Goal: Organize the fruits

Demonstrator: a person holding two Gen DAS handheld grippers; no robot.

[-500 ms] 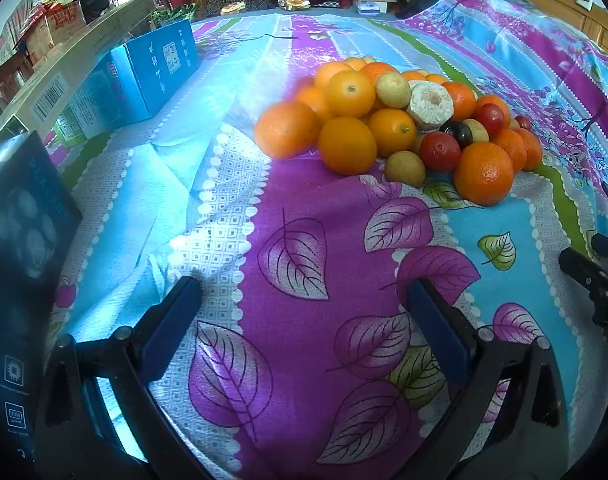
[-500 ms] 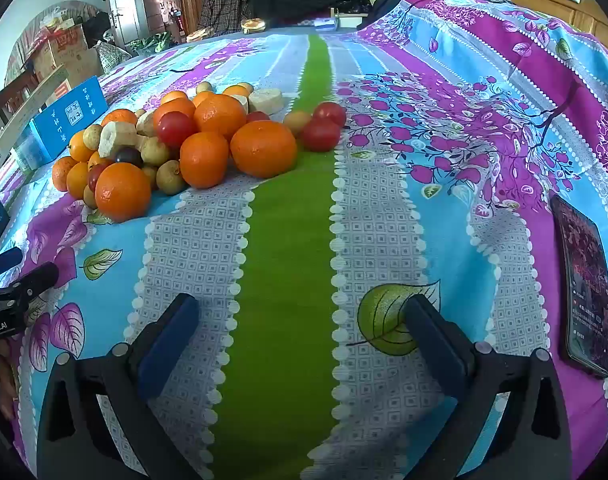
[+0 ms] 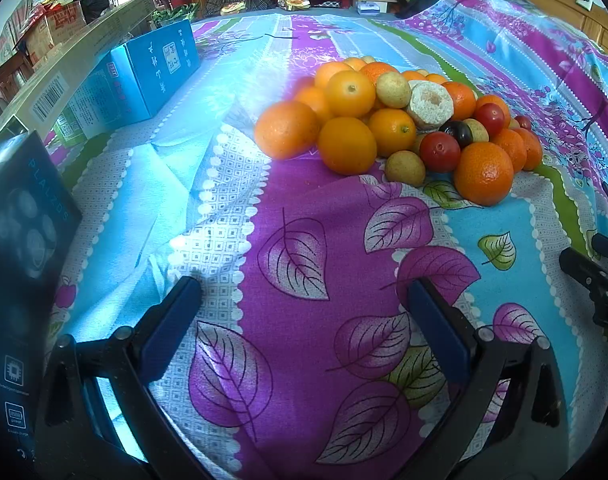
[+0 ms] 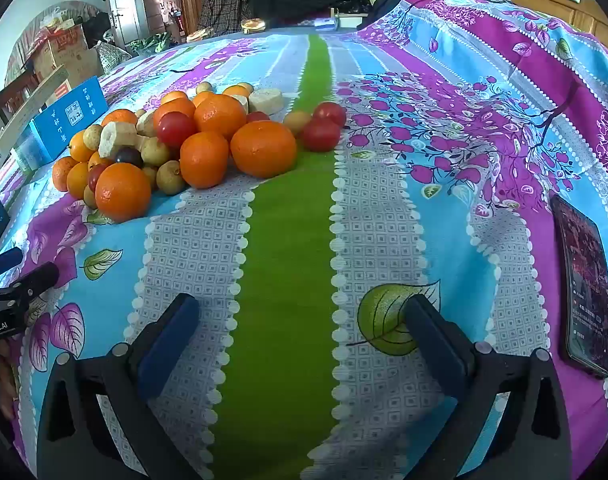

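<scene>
A pile of fruit [image 3: 395,120] lies on the patterned bedspread: oranges [image 3: 286,129], red tomatoes [image 3: 439,151], small tan fruits [image 3: 404,167], a dark plum [image 3: 459,133] and pale cut slices [image 3: 429,99]. The same pile shows in the right wrist view [image 4: 184,144], with a large orange [image 4: 263,148] and two tomatoes [image 4: 320,134] at its right edge. My left gripper [image 3: 304,304] is open and empty, short of the pile. My right gripper [image 4: 302,320] is open and empty over the green stripe, nearer than the fruit.
A blue box [image 3: 144,76] and a long carton [image 3: 52,88] lie at the left. A dark box [image 3: 20,248] stands close at the left. A phone [image 4: 587,280] lies on the spread at the right. The bedspread [image 4: 288,240] is soft and uneven.
Both grippers have crept slightly forward towards the fruit pile. Both stay open and empty.
</scene>
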